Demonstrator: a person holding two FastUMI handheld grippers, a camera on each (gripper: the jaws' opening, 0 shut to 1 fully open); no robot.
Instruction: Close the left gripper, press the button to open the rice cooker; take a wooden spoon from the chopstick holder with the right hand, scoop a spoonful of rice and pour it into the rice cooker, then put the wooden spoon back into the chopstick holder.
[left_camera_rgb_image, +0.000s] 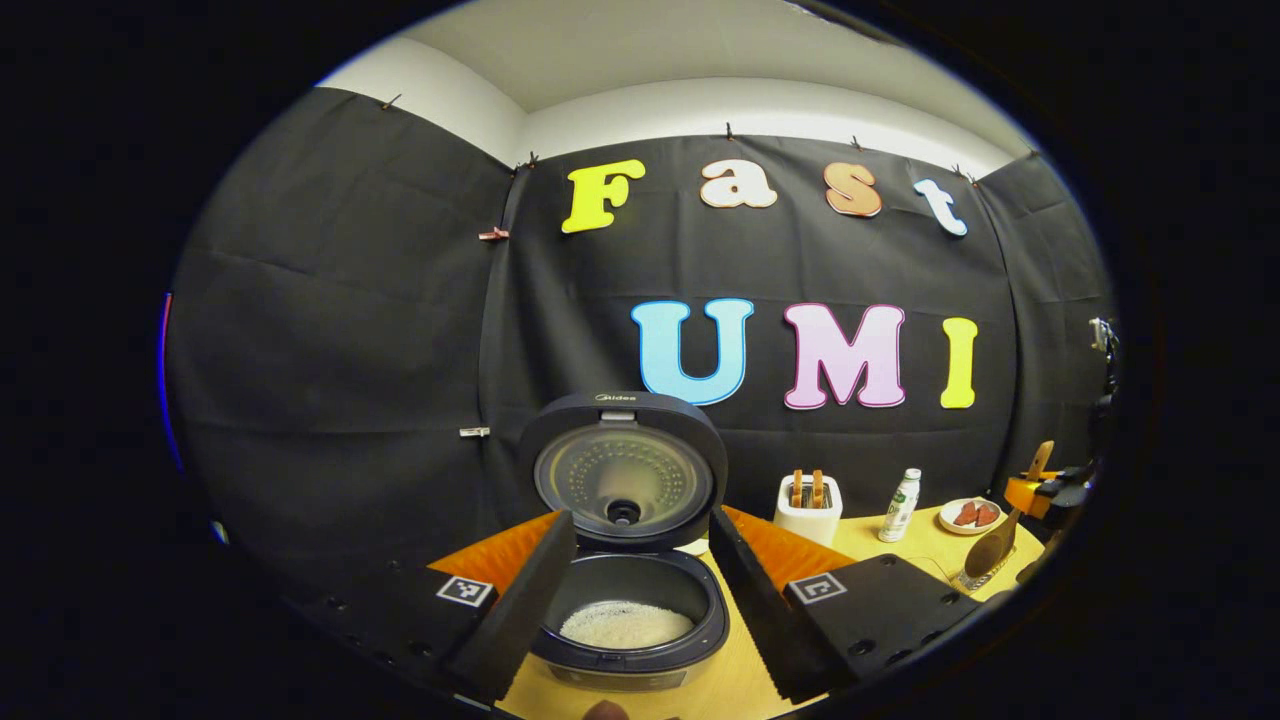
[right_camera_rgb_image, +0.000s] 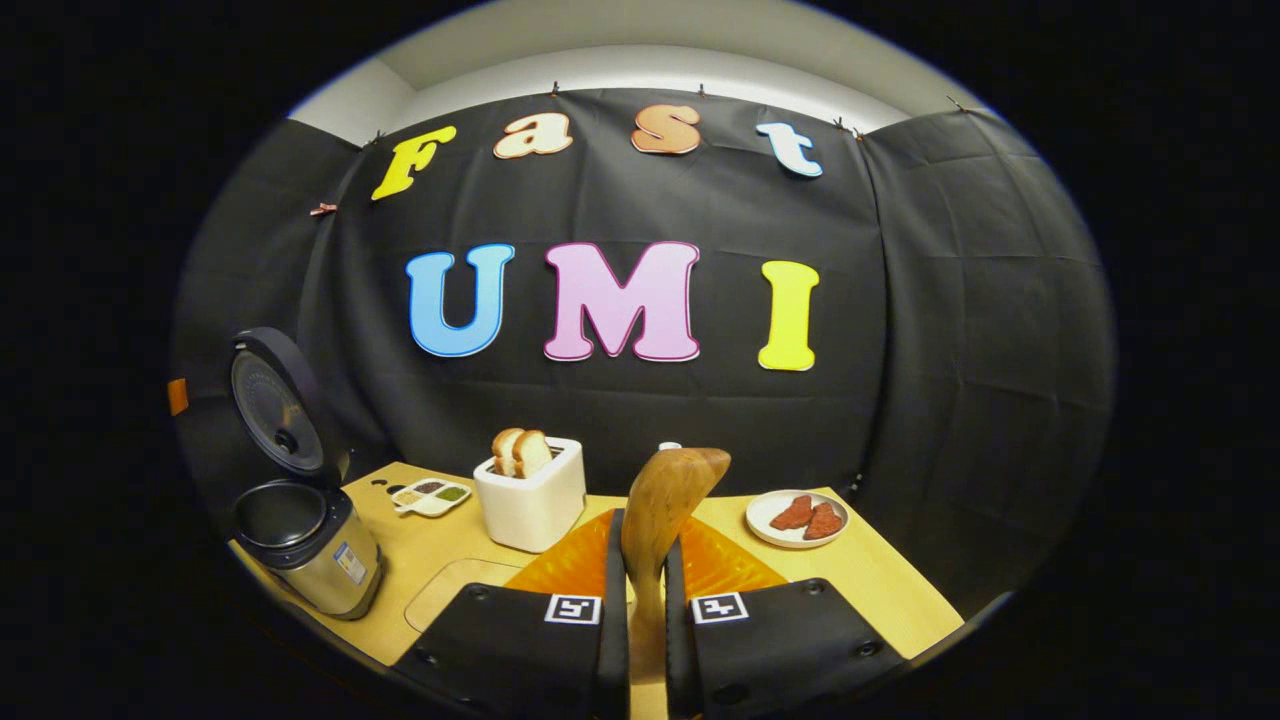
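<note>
The rice cooker (left_camera_rgb_image: 628, 640) stands open right in front of me, its lid (left_camera_rgb_image: 625, 470) upright and white rice (left_camera_rgb_image: 625, 625) in the pot. My left gripper (left_camera_rgb_image: 640, 520) is open, with one finger on each side of the cooker and nothing held. In the right gripper view, my right gripper (right_camera_rgb_image: 642, 535) is shut on the wooden spoon (right_camera_rgb_image: 668, 485), whose bowl points up and away. The left gripper view shows that spoon (left_camera_rgb_image: 992, 548) at the far right, bowl down over a small clear holder (left_camera_rgb_image: 968, 580). The cooker (right_camera_rgb_image: 305, 545) sits at the table's left end.
A white toaster (right_camera_rgb_image: 530, 500) with bread slices stands mid-table, with a small divided dish (right_camera_rgb_image: 430, 495) to its left. A plate (right_camera_rgb_image: 770, 522) with red pieces lies to the right on the wooden table (right_camera_rgb_image: 880, 590). A bottle (left_camera_rgb_image: 900, 505) stands between toaster and plate.
</note>
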